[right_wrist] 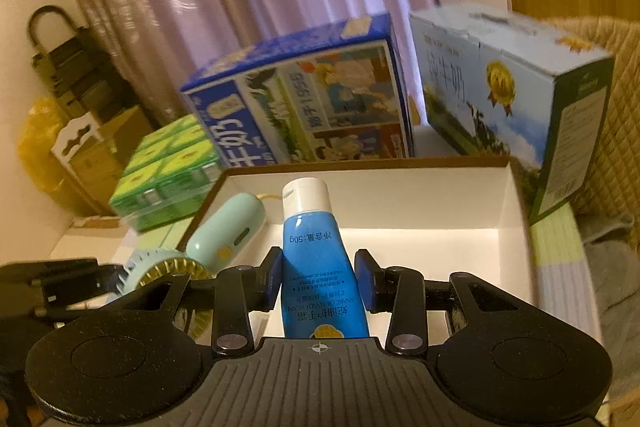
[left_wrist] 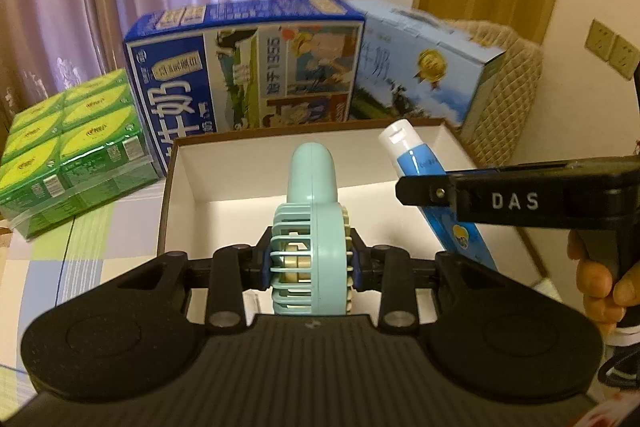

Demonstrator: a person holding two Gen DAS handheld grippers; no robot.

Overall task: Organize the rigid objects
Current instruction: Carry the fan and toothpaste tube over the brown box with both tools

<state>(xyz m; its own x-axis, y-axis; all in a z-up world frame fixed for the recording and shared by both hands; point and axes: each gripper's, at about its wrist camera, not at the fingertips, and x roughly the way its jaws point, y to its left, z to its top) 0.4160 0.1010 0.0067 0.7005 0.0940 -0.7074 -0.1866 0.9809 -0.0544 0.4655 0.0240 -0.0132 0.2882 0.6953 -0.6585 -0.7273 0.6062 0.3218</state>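
My left gripper (left_wrist: 310, 261) is shut on a pale teal handheld fan (left_wrist: 312, 187), gripping its round grille, the handle pointing away over the open white-lined box (left_wrist: 180, 163). My right gripper (right_wrist: 319, 277) is shut on a blue hand-cream tube (right_wrist: 314, 247) with a white cap, cap end forward above the same box (right_wrist: 516, 195). In the left wrist view the tube (left_wrist: 412, 155) and the right gripper (left_wrist: 424, 189) come in from the right. In the right wrist view the fan (right_wrist: 224, 227) and the left gripper's dark fingers (right_wrist: 60, 279) sit at the left, over the box's left wall.
Behind the box stand a dark blue milk carton (left_wrist: 244, 67) and a light blue carton (left_wrist: 424, 75). A shrink-wrapped pack of green boxes (left_wrist: 76, 151) lies to the left on the checked cloth (left_wrist: 60, 247). A quilted chair back (left_wrist: 508, 87) is at the right; a hand (left_wrist: 600, 279) holds the right gripper.
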